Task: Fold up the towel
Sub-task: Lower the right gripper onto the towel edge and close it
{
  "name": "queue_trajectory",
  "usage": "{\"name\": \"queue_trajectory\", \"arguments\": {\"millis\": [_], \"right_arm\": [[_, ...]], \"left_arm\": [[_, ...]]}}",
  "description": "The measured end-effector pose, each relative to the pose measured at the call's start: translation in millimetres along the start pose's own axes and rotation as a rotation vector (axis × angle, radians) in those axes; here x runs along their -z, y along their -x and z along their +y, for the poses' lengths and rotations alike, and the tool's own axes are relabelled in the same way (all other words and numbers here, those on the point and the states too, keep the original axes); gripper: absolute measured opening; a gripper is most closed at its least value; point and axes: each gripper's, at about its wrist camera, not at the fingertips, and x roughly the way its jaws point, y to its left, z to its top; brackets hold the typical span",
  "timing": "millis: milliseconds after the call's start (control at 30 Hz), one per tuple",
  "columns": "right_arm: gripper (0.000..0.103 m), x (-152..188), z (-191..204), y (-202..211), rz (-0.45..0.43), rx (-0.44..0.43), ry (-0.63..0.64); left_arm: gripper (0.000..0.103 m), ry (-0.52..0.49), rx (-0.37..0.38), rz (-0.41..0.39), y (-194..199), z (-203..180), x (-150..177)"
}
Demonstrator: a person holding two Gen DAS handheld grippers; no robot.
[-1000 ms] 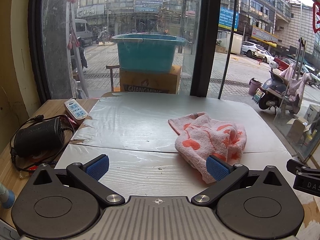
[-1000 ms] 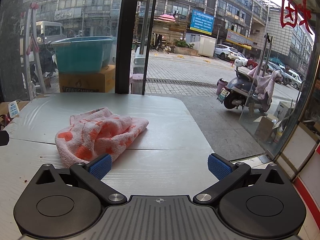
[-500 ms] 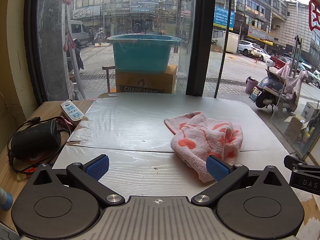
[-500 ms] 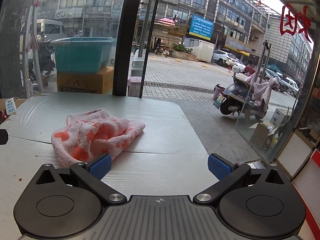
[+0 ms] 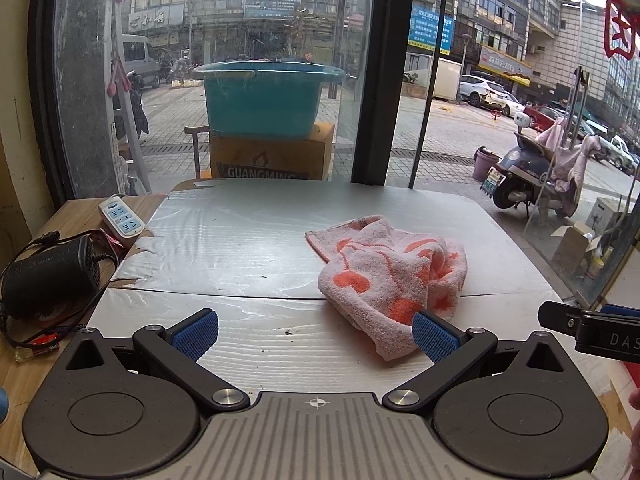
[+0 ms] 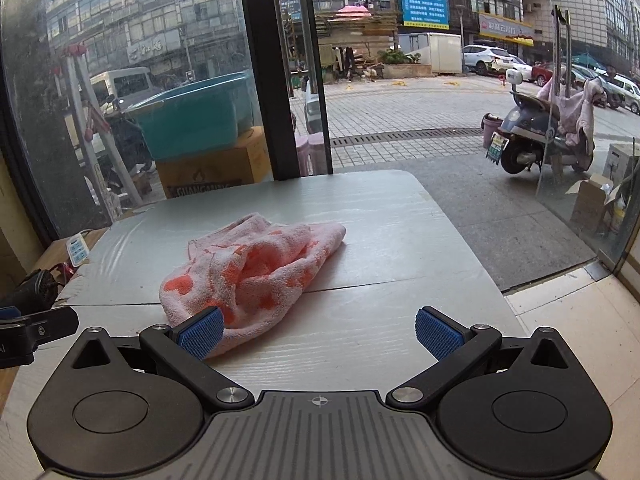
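A crumpled pink terry towel with orange patches (image 5: 390,268) is seen bunched in a heap on the white wood-grain tabletop (image 5: 248,240), toward its right half, unfolded. The left gripper (image 5: 315,334) is held spread wide above the near edge, nothing between its blue ribbed pads (image 5: 196,334); the towel's near corner lies just beside the right-hand pad. The right gripper (image 6: 319,332) is likewise spread and empty, the towel's near fold by its left-hand pad. A white power strip (image 5: 121,216) and black adapter brick (image 5: 48,274) are located on the wooden surface at left.
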Motion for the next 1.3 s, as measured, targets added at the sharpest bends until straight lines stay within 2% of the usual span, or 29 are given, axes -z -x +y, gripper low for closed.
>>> {"name": "queue_trajectory", "arguments": {"millis": [100,300,400,533,600,700,833,933,1067,1300], "right_arm": [[0.103,-4.2,-13.2,-0.9,0.002,-0.038,-0.064],[0.103,-31.1,-9.8,-3.3,-0.032,-0.053,0.038],[0.103,-46.4,-7.3,-6.3,-0.046,-0.061,0.092],[0.103,-85.3,16.8,-51.3,0.01,-0.054,0.237],[0.103,-99.2,30.3,-79.1,0.045,-0.056,0.298],[0.103,-114.8,48.3,-124.5,0.118,-0.087,0.324],[0.103,-128.1,75.0,-184.6,0.201,-0.129,0.35],[0.103,-134.1,98.9,-227.8,0.237,-0.107,0.415],[0.103,-133.5,120.2,-277.6,0.331,-0.138,0.443],[0.103,-119.7,133.4,-296.2,0.309,-0.241,0.486]], "left_arm": [[0.103,-0.011,0.002,0.001,-1.9,-2.2,-0.3],[0.103,-0.025,-0.01,0.023,-17.3,-7.9,-1.8],[0.103,-0.02,-0.017,0.051,-37.4,-8.7,-5.9],[0.103,0.008,-0.018,0.08,-65.0,-9.5,-13.6],[0.103,0.007,-0.046,0.108,-81.1,-10.9,-17.0],[0.103,0.017,-0.053,0.138,-102.7,-12.4,-20.9],[0.103,0.041,-0.004,0.171,-124.5,-16.2,-22.2],[0.103,0.048,0.024,0.191,-134.7,-18.9,-19.5],[0.103,0.057,0.08,0.205,-139.5,-19.9,-14.7],[0.103,0.047,0.118,0.185,-130.8,-19.1,-11.5]]}}
